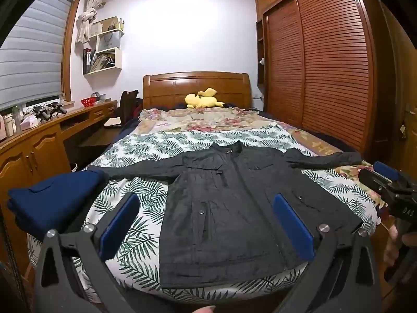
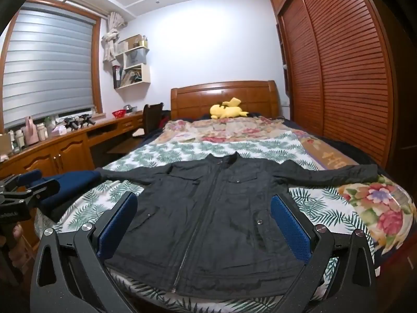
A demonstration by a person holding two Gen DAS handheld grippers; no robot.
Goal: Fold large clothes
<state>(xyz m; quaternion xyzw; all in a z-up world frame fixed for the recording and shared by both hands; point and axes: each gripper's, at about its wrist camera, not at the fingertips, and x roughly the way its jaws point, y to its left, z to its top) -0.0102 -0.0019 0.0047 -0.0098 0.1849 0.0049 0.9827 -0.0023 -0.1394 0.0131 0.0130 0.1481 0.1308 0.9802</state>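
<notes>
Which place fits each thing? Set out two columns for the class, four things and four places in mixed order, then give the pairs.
Things:
1 black jacket
2 yellow plush toy
3 folded navy garment
4 red basket

Places:
A on the wooden desk by the window
B at the headboard
C spread flat, sleeves out, mid-bed
D at the bed's left edge

Pairs: 1-C, 2-B, 3-D, 4-A

Dark zipped jacket (image 2: 208, 208) lies flat, front up, on the bed — sleeves spread wide.
</notes>
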